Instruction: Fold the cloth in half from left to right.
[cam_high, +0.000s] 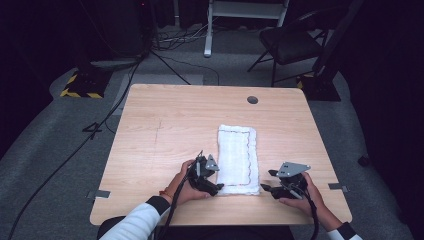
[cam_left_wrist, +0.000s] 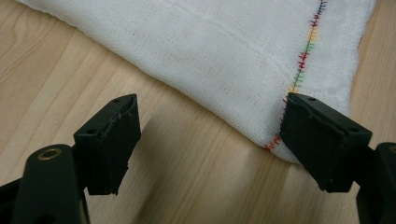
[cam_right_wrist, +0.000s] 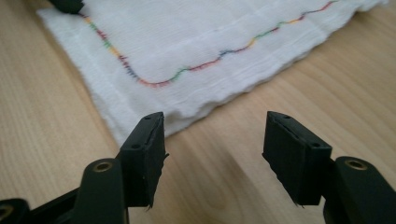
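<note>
A folded white cloth (cam_high: 238, 159) with a multicolour stitched border lies lengthwise on the wooden table (cam_high: 170, 120), right of centre. My left gripper (cam_high: 218, 187) sits at the cloth's near left corner, jaws open. In the left gripper view the cloth (cam_left_wrist: 224, 51) lies ahead, and the gripper (cam_left_wrist: 205, 140) has one jaw in front of the stitched corner and bare wood between the jaws. My right gripper (cam_high: 266, 181) stands open just right of the cloth's near end. In the right gripper view the gripper (cam_right_wrist: 215, 149) is short of the cloth's edge (cam_right_wrist: 201, 46), with nothing between its jaws.
A round hole (cam_high: 252, 99) sits near the table's far edge. Beyond the table stand a dark folding chair (cam_high: 290, 42), a white frame leg (cam_high: 208, 30) and a yellow-black striped base (cam_high: 80, 86), with cables across the grey floor. The table's left half is bare wood.
</note>
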